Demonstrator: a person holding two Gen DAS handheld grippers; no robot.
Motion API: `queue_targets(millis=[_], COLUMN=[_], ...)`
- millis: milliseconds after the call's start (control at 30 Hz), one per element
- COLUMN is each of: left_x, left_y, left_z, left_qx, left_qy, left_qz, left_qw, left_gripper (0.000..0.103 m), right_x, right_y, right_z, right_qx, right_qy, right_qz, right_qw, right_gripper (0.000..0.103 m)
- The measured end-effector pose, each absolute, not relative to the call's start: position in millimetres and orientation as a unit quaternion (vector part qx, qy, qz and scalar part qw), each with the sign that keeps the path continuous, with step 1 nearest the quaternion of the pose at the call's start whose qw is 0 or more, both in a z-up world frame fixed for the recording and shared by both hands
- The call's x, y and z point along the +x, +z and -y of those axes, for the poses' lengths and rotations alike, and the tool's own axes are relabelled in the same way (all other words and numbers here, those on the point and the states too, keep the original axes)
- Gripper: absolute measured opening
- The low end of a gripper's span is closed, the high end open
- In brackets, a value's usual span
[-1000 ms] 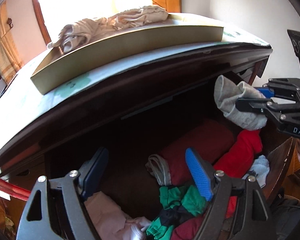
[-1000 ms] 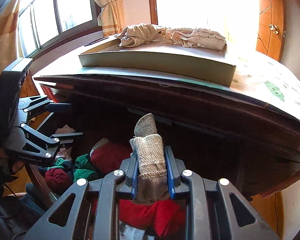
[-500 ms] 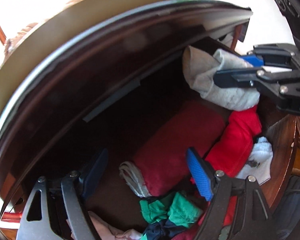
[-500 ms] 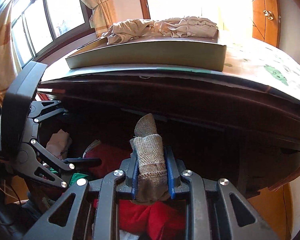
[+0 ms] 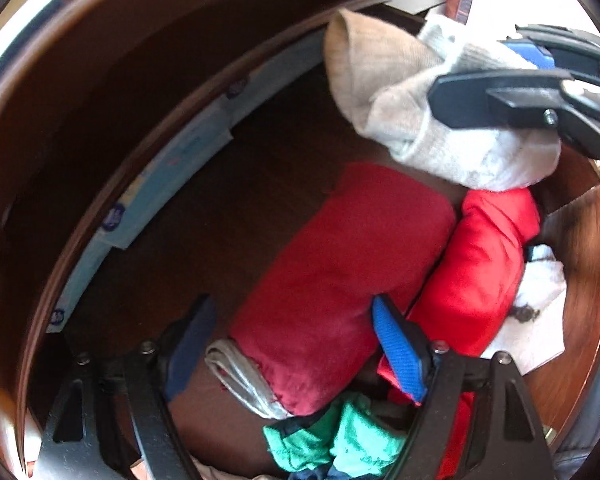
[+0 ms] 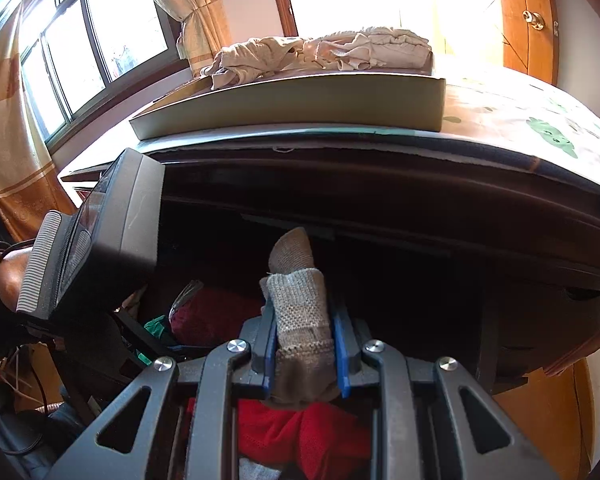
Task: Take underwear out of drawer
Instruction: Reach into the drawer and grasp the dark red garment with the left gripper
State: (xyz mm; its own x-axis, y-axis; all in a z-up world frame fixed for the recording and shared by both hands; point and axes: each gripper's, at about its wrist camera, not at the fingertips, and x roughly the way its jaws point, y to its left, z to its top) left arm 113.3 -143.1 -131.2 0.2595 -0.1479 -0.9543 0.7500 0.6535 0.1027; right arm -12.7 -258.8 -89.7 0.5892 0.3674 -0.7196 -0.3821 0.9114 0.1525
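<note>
Deeper into the drawer (image 5: 580,240) now, left gripper (image 5: 296,344) straddles maroon roll (image 5: 340,280).

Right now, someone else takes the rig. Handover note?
Right gripper: shut on a grey knit bundle, held above the open drawer.
Left gripper: open, empty, low in the drawer with its fingers either side of the dark red roll.
In the drawer: dark red roll, bright red roll, green piece, white cloth.
Done: beige garments lie on the tray on top.
Left: set the bundle down, probably on the tray; take out the rest.
</note>
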Motion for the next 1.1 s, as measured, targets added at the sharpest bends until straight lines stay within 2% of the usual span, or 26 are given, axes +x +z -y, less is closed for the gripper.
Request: queue_targets(millis=[133, 333, 467, 667, 733, 800, 933, 1100], left_x=[121.0, 136.6, 141.0, 119.3, 113.6, 107.4, 101.7, 94.2], left_y=[-138.6, -141.3, -143.0, -133.4, -129.0, -123.3, -115.8, -114.4], left_z=[146.1, 139.4, 138.3, 151.4, 154.5, 155.6, 149.7, 127.6], left_qx=[0.28, 0.261, 0.259, 0.284, 0.289, 0.29, 0.281, 0.248], left_qy=[-0.316, -0.314, -0.312, -0.329, -0.332, -0.336, -0.331, -0.317], left_qz=[-0.547, -0.561, -0.562, -0.544, -0.542, -0.537, -0.532, -0.53], left_qw=[0.723, 0.72, 0.721, 0.718, 0.716, 0.717, 0.726, 0.746], left_gripper=[0.082, 0.089, 0.089, 0.06, 0.041, 0.031, 0.023, 0.022], right_x=[-13.2, -13.6, -14.0, -13.7, -13.0, -12.3, -12.4, -13.3], right_y=[-89.6, -89.6, -89.7, -90.2, -90.1, -89.6, -89.3, -88.9], right_z=[258.6, 259.5, 260.0, 261.0, 261.2, 262.1, 263.0, 264.0], right_qx=[-0.009, -0.007, -0.008, -0.004, -0.004, -0.001, 0.001, 0.003], right_qy=[0.21, 0.209, 0.209, 0.209, 0.209, 0.209, 0.207, 0.207], right_qz=[-0.401, -0.4, -0.399, -0.402, -0.402, -0.402, -0.4, -0.398], right_qw=[0.892, 0.892, 0.893, 0.892, 0.891, 0.892, 0.893, 0.894], right_gripper=[0.025, 0.025, 0.025, 0.025, 0.025, 0.025, 0.025, 0.025])
